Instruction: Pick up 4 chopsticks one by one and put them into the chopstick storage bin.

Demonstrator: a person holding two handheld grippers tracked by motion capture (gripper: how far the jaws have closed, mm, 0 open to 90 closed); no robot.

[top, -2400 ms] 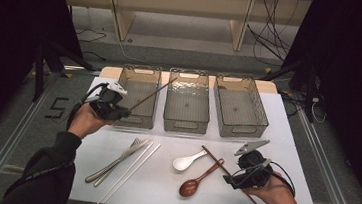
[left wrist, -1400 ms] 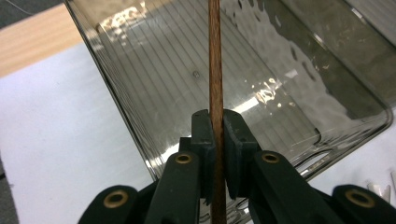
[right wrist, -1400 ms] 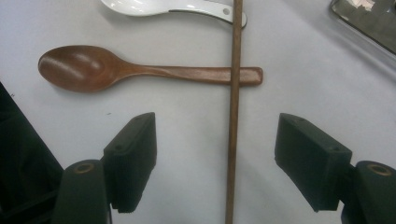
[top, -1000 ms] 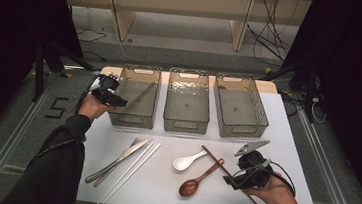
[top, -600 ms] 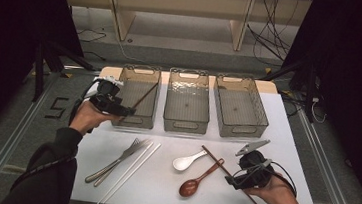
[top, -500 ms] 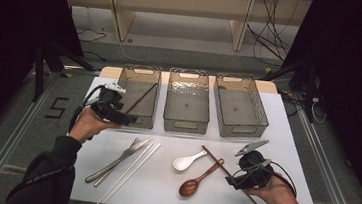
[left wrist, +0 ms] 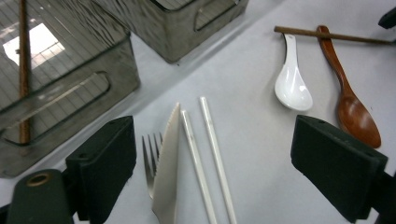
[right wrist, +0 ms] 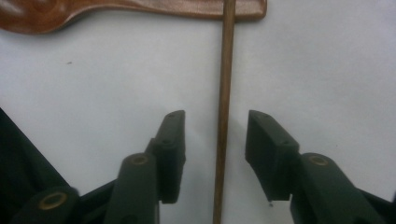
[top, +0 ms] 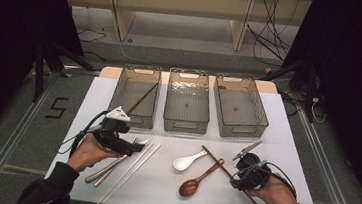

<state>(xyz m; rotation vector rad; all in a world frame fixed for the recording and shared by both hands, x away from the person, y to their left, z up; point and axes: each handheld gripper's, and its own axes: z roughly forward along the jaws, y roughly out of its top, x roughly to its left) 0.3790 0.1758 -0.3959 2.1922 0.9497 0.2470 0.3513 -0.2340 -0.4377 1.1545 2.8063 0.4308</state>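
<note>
Between right gripper (right wrist: 215,154) fingers (right wrist: 171,149), brown chopstick (right wrist: 224,107), untouched

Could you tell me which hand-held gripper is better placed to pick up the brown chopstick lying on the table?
Right. The right hand-held gripper already straddles the brown chopstick, jaws closing in, pads not yet touching. The left hand-held gripper hangs open over the white chopsticks.
</note>
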